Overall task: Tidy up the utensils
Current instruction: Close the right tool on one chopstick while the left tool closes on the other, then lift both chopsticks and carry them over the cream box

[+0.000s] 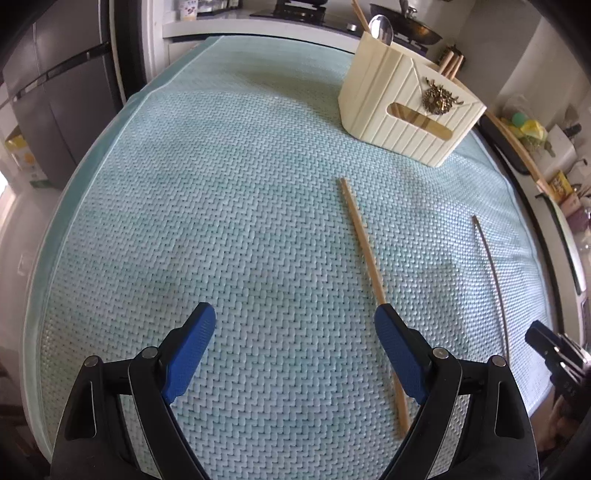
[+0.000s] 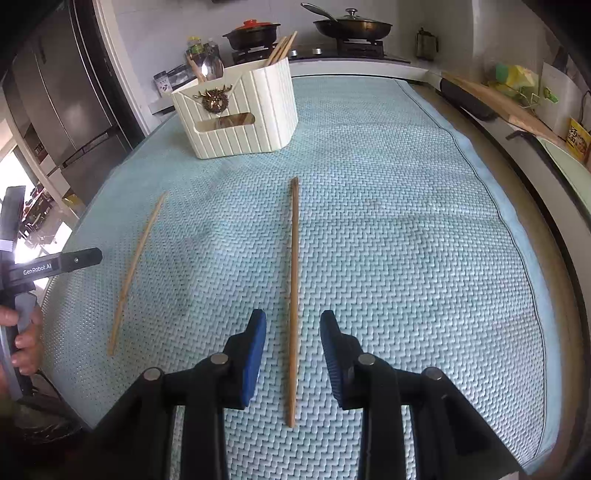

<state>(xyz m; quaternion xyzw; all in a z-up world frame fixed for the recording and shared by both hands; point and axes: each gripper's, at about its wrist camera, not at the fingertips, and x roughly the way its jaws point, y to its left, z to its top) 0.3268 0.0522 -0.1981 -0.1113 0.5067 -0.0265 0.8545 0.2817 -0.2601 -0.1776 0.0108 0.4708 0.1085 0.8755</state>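
Note:
A cream ribbed utensil holder stands at the far side of a light blue woven mat. It holds a metal spoon and several chopsticks. Two loose wooden chopsticks lie on the mat. One chopstick passes under my left gripper's right finger. The other chopstick lies between the open fingers of my right gripper. My left gripper is open wide and empty.
A stove with a frying pan and a red-lidded pot stands behind the mat. A dark fridge is at the left. A wooden board and small items line the right counter edge.

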